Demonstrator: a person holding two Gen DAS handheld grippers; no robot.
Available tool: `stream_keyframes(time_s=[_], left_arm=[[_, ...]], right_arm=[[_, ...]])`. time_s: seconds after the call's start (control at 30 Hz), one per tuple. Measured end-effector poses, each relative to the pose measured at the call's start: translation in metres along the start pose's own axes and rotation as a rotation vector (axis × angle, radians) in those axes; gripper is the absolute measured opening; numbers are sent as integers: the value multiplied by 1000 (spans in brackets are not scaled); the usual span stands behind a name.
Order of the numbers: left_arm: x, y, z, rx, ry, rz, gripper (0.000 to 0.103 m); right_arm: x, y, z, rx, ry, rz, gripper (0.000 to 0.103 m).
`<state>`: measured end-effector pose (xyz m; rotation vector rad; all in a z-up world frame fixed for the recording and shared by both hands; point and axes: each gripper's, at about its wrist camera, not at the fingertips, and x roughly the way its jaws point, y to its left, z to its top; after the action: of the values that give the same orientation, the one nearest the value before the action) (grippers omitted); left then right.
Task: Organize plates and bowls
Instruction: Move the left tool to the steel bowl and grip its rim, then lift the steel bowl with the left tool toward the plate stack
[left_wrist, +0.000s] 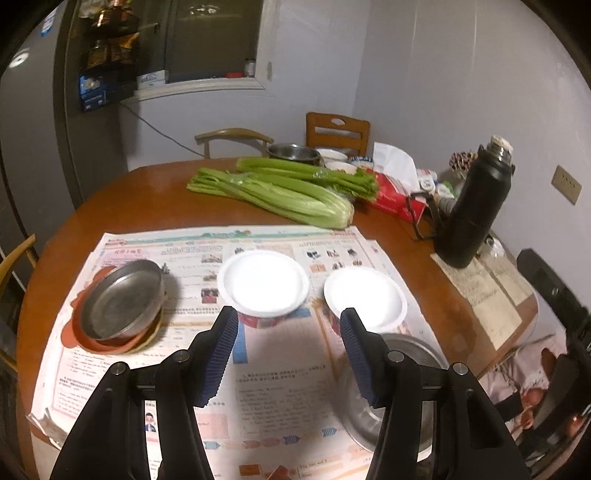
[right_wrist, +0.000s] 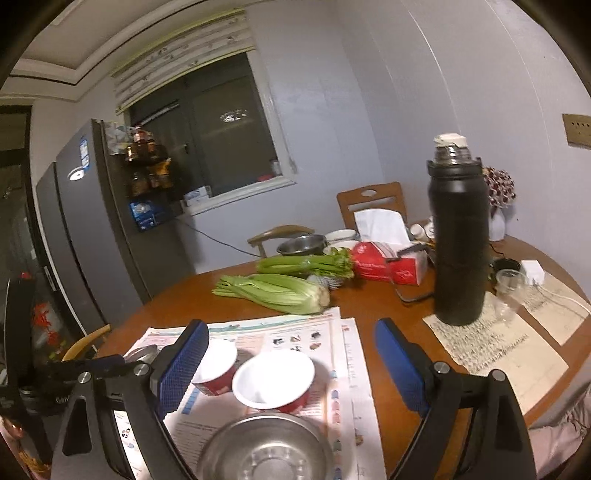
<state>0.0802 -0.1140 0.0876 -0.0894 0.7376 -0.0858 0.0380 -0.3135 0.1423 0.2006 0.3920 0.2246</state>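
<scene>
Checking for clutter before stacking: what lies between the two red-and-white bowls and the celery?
Only newspaper, then bare table, between the two bowls and the celery; clearest in the left wrist view.

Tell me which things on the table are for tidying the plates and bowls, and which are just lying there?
For the job: two red-and-white bowls; steel bowl; steel dish on an orange plate.

Just lying about: celery, black flask, red tissue pack, newspaper, far steel bowl.
</scene>
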Motion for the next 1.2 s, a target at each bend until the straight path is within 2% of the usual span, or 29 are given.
stream_keyframes(time_s=[0.07,0.4,0.53,0.6,0.9,1.0,1.2], left_arm=[[6,-3,-5,12,22,-20,59],[39,-25,-34,58,124,-67,59],[55,-41,-47,98,183,-90,59],[59,-47,-50,109,189,-91,59],[79,-48,-61,96,252,-114,59],[86,-46,-63,87,271,-110,59],[91,-40,-63,75,278,-100,59]], right_arm=[[1,-5,-2,22,34,16,91],[19,-16,-34,11,233,-76,91],[22,-25,-54,5,288,-96,91],[24,-27,-63,8,318,-86,91],[38,-15,-90,-102,384,-112,89],[40,-11,-95,-120,400,-99,85],[49,-7,-103,-134,410,-132,76]])
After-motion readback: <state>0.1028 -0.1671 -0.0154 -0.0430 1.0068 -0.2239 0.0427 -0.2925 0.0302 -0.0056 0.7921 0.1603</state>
